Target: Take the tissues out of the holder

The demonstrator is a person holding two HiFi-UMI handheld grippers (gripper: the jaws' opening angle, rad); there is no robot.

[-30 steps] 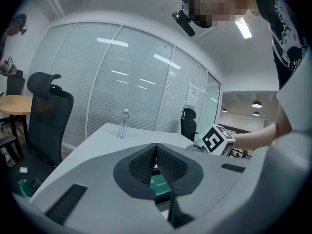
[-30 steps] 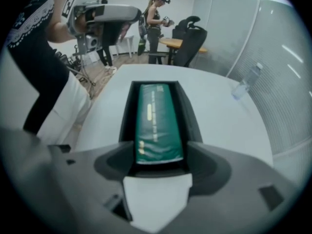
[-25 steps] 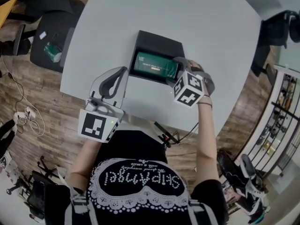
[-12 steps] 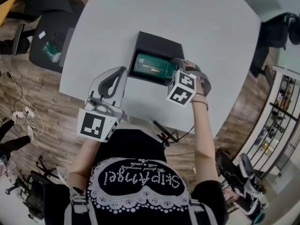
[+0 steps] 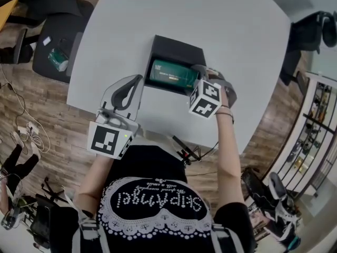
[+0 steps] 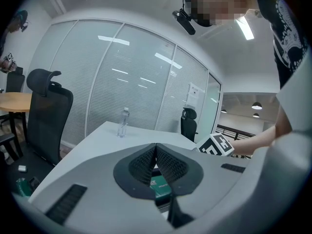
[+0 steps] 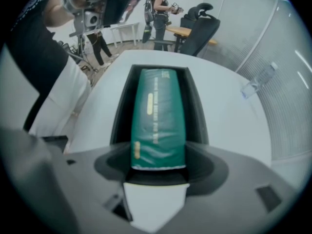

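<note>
Green tissue pack (image 7: 158,121) in black holder (image 5: 174,49), pinched by right gripper (image 7: 158,165), clear only from its view; left gripper (image 6: 156,150) closed, empty.

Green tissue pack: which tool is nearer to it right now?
Right. The right tool has its jaws on one end of the green tissue pack; the left tool, jaws together, sits apart, short of the black holder.
</note>
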